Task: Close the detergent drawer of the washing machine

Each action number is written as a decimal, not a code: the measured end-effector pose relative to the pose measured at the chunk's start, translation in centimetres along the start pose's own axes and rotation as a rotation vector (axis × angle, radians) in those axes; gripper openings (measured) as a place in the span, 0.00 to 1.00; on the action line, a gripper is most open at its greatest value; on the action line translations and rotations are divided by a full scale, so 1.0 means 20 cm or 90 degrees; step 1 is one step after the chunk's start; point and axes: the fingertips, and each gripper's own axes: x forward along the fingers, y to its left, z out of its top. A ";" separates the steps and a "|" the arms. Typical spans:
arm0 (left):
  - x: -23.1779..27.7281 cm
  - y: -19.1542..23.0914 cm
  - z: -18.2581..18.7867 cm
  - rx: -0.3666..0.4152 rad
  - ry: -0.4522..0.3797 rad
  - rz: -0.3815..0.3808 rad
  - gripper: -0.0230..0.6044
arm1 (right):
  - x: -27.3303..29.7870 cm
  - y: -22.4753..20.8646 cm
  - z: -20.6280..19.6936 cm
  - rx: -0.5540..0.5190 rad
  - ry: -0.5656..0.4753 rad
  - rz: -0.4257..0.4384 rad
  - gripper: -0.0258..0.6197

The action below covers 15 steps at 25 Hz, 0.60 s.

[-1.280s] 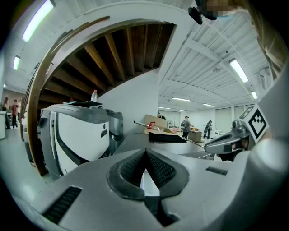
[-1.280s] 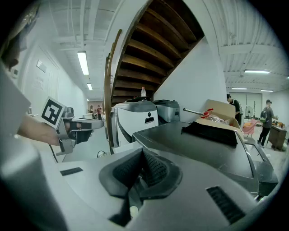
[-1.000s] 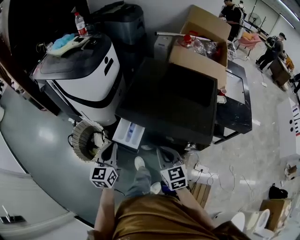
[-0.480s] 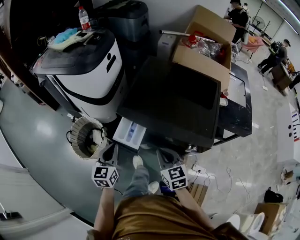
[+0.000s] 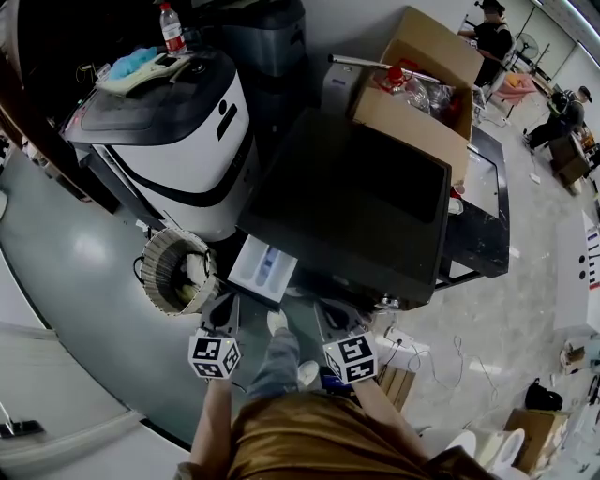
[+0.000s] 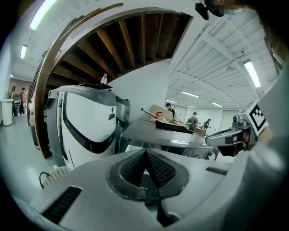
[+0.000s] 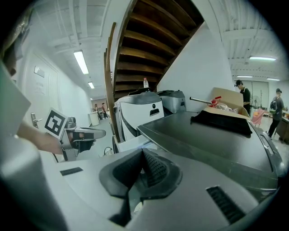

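Note:
The washing machine (image 5: 347,206) has a dark flat top and fills the middle of the head view. Its white detergent drawer (image 5: 262,267) sticks out of the front at the upper left corner, with a blue part inside. My left gripper (image 5: 223,307) hangs just below the drawer, shut and empty. My right gripper (image 5: 331,311) is level with it further right, under the machine's front edge, also shut on nothing. In the left gripper view the pads (image 6: 156,169) meet at the tip. The right gripper view shows the drawer (image 7: 131,143) ahead on the left.
A white and black appliance (image 5: 178,122) stands left of the washer, with a bottle (image 5: 172,28) on top. A wicker basket (image 5: 176,272) sits on the floor beside the drawer. An open cardboard box (image 5: 412,94) rests on the washer's far end. Cables (image 5: 441,347) trail at the right.
The head view has drifted slightly. Both grippers stay shut and side by side in front of the washer, and the drawer is still out.

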 end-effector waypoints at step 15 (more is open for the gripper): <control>0.10 0.08 -0.23 0.017 0.094 0.001 0.08 | 0.12 0.01 -0.03 0.002 0.026 0.010 0.06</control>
